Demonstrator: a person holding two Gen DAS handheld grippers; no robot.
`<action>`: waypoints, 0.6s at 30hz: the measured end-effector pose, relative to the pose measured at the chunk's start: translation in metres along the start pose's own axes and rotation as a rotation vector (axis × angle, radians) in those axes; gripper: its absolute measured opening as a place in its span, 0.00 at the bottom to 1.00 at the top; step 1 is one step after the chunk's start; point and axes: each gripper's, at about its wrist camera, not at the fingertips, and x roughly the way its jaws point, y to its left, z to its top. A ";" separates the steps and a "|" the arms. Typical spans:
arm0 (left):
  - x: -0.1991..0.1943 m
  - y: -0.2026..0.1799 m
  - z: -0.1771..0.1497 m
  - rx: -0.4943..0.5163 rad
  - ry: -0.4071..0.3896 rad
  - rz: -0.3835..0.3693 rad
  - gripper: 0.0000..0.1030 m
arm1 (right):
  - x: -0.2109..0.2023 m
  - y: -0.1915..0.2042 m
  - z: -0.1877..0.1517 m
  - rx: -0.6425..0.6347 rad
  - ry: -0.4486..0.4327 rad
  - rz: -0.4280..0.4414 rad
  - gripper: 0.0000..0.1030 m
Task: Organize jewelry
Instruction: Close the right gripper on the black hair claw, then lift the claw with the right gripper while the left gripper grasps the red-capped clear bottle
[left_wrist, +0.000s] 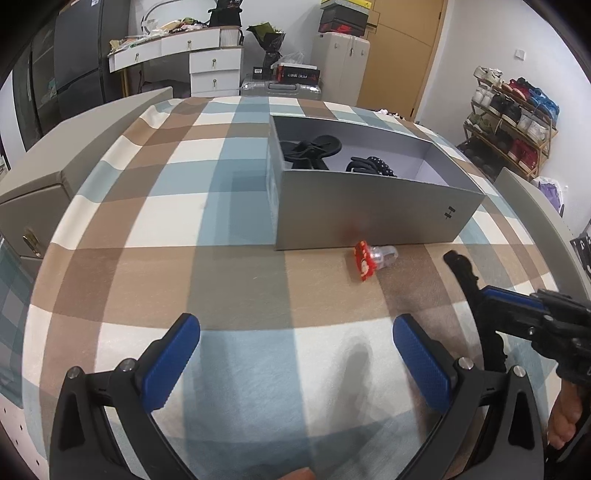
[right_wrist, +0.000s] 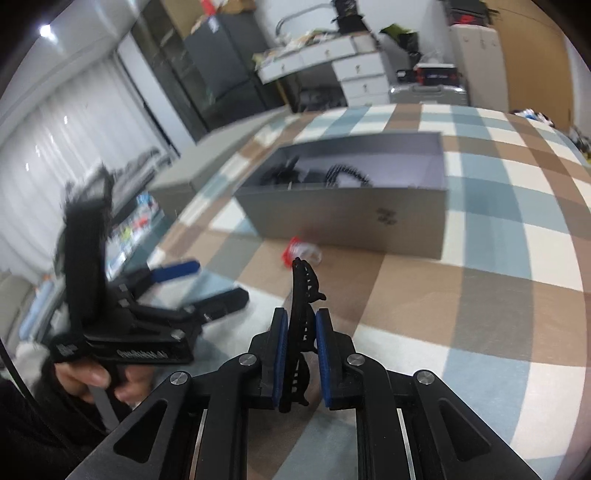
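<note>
My right gripper (right_wrist: 301, 325) is shut on a long black toothed hair clip (right_wrist: 303, 288), whose tip sticks out ahead of the blue pads. From the left wrist view the same clip (left_wrist: 461, 266) pokes up at the right, above the plaid cloth. My left gripper (left_wrist: 295, 321) is open over the cloth with nothing between its fingers; it also shows at the left in the right wrist view (right_wrist: 207, 284). An open grey box (left_wrist: 369, 218) holds two black hair accessories (left_wrist: 310, 147). A small red and clear clip (left_wrist: 369, 260) lies just in front of the box.
The plaid cloth (left_wrist: 184, 221) covers the whole work surface. A grey padded headboard (left_wrist: 74, 147) borders its left side. A shoe rack (left_wrist: 509, 122) stands far right, and a white dresser (left_wrist: 207, 62) stands at the back. A person's hand (right_wrist: 92, 376) holds the left gripper.
</note>
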 end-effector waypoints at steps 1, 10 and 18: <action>0.003 -0.002 0.003 0.005 0.010 -0.016 0.98 | -0.002 -0.003 0.001 0.013 -0.008 -0.006 0.14; 0.018 -0.026 0.018 0.105 0.035 -0.031 0.59 | -0.020 -0.024 0.007 0.075 -0.072 -0.012 0.14; 0.025 -0.037 0.023 0.155 0.023 -0.061 0.33 | -0.030 -0.031 0.007 0.096 -0.089 -0.014 0.14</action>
